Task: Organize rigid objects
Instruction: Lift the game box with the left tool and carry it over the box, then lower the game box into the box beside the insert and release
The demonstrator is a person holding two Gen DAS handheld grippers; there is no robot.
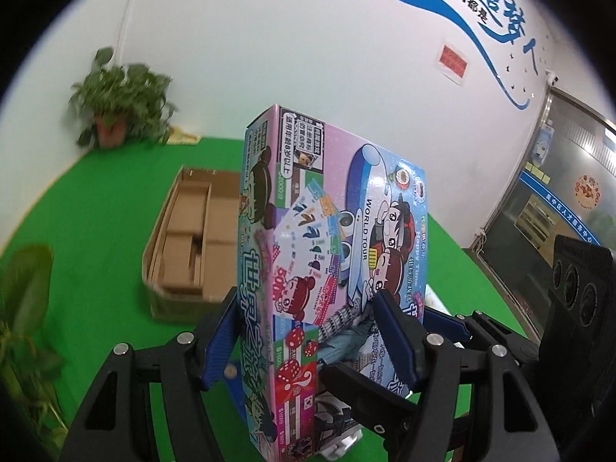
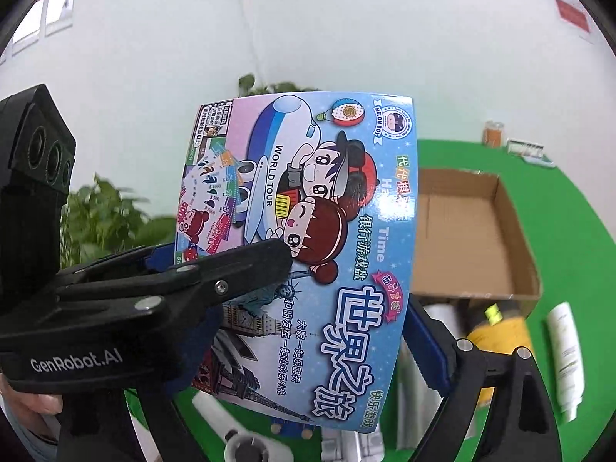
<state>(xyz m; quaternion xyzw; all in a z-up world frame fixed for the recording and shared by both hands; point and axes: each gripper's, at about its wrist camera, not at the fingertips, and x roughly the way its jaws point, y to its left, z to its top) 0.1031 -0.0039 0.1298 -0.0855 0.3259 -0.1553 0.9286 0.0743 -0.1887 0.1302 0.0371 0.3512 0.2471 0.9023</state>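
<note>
One game box [image 1: 327, 254] is held in the air above the green table [image 1: 96, 200], gripped by the left gripper [image 1: 312, 342]. The right gripper [image 2: 346, 331] stands wide around its edge. One open carton [image 2: 473, 231] waits behind.

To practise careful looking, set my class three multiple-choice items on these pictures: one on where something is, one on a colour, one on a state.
1. Where does the open brown cardboard carton stand?
A on the green table cover
B on a shelf
C on a chair

2. What colour are the left gripper's finger pads?
A red
B blue
C yellow

3. The pink-and-blue cardboard game box is:
A lying flat in the carton
B clamped in the left gripper, above the table
C torn in two

Answers:
1 A, green cover surrounds its base.
2 B, blue strips line both fingers.
3 B, both pads press its sides, with the green cover below.
</note>
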